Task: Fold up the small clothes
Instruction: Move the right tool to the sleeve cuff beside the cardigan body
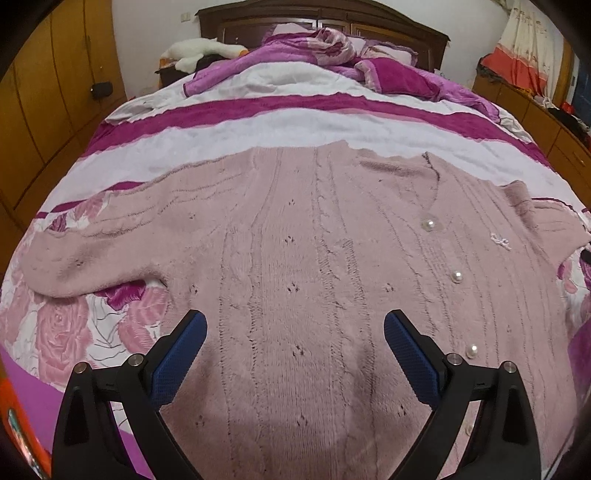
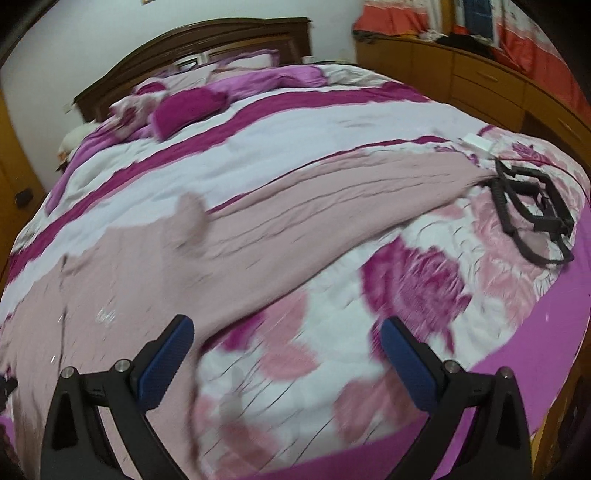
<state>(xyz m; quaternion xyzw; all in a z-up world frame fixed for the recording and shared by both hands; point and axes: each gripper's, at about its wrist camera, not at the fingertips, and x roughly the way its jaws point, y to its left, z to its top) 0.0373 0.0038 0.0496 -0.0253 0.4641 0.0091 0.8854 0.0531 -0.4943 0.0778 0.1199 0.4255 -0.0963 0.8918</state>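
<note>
Pink cardigan (image 1: pixel 303 258) lies spread flat on the bed (image 1: pixel 258 122), sleeves out to both sides. Left tool (image 1: pixel 295 332) hangs released above its body. Right tool (image 2: pixel 288 339) released, empty, over the bedspread beside one sleeve (image 2: pixel 332 199).

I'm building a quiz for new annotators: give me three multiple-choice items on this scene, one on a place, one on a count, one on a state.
1. Where does the pink cardigan lie?
A. on the bedspread
B. on the floor
C. over the headboard

2. How many pearl buttons show clearly on it in the left wrist view?
A. one
B. three
C. six

3. How do the jaws of the left gripper stand?
A. shut on a sleeve
B. shut on nothing
C. open, holding nothing

Answers:
1 A, the cardigan is spread flat on the bedspread.
2 B, three pearls run down its front.
3 C, both pads stand wide apart above the knit.
</note>
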